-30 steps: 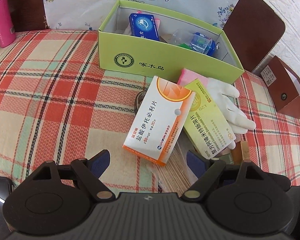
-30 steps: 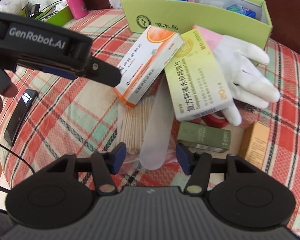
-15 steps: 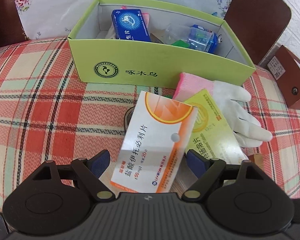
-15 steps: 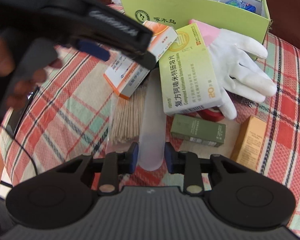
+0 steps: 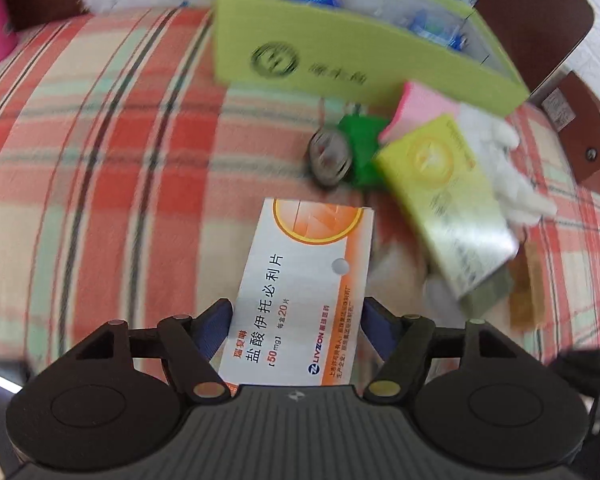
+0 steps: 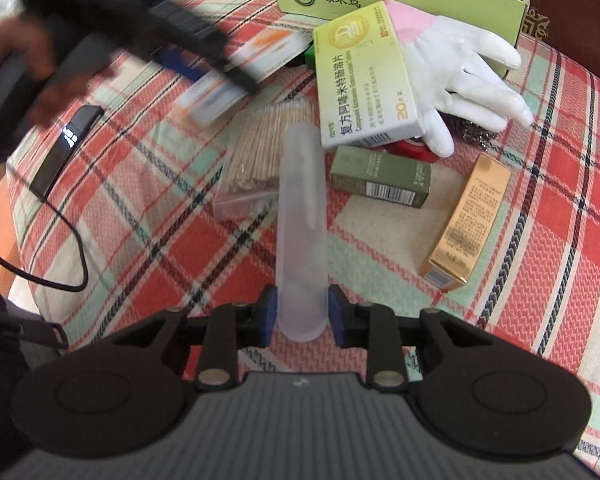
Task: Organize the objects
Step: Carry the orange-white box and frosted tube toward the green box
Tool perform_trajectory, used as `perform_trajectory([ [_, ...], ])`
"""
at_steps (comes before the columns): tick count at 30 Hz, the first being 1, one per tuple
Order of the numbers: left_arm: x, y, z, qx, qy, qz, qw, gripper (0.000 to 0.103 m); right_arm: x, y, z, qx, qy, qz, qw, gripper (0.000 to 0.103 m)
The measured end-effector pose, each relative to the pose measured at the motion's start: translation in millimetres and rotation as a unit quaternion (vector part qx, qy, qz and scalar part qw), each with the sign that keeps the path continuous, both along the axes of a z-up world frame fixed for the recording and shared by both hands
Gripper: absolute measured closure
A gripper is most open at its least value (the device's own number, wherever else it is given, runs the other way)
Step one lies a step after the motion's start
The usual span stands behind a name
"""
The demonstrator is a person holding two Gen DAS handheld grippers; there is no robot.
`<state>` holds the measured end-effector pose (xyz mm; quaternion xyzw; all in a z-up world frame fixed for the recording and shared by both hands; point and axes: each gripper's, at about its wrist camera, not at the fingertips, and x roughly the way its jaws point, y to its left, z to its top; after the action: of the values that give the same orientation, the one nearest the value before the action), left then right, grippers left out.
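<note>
My left gripper has its fingers clamped across the near end of the orange-and-white medicine box, a light, stiff carton, best held by its long edges. My right gripper pinches the frosted plastic tube at its base; I judge it smooth and slippery. Farther on the tabletop lies the yellow-green medicine box, then the green storage box.
</note>
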<state>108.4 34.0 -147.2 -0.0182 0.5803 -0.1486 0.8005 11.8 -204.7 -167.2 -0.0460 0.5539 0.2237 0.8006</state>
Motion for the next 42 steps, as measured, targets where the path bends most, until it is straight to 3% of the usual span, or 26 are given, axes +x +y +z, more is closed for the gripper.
perform_trajectory([
  [4,-22.8,24.3,-8.4,0.024,0.030,0.025,0.9990,0.030,5.7,7.4,-1.2,0.005,-0.008,0.001,1.000,0.070],
  [9,-25.3,26.2,-10.8,0.046,0.028,0.050,0.9973,0.027,15.6,20.5,-2.1,-0.006,-0.022,0.014,1.000,0.064],
  [13,-22.5,11.1,-17.7,0.075,0.015,0.033,0.9965,0.018,20.0,26.1,-3.4,-0.022,-0.035,0.013,0.999,0.063],
  [16,-25.1,3.8,-19.1,0.091,0.003,0.014,0.9958,0.018,21.0,26.5,-5.5,-0.021,-0.034,0.003,0.999,0.065],
  [17,-24.6,6.5,-17.9,0.087,0.003,0.014,0.9961,0.022,20.5,28.1,-6.0,-0.025,-0.036,0.004,0.999,0.068],
  [18,-24.5,8.0,-15.6,0.084,0.000,0.015,0.9963,0.032,20.1,28.3,-5.6,-0.028,-0.036,0.006,0.999,0.076],
  [22,-24.7,15.4,-4.6,0.059,0.009,0.025,0.9979,0.033,16.6,27.5,-1.3,-0.007,-0.021,0.007,1.000,0.076],
  [26,-28.6,14.9,25.0,0.030,-0.021,0.020,0.9991,0.033,13.0,26.7,14.8,0.010,-0.034,0.008,0.999,0.076],
  [34,-0.7,-4.4,94.4,-0.028,-0.119,0.012,0.9924,0.033,37.9,16.5,69.7,0.035,-0.111,-0.003,0.993,0.076],
  [42,51.0,-26.2,139.7,-0.058,-0.183,0.025,0.9811,0.033,94.7,8.1,113.7,0.051,-0.184,-0.035,0.981,0.076],
])
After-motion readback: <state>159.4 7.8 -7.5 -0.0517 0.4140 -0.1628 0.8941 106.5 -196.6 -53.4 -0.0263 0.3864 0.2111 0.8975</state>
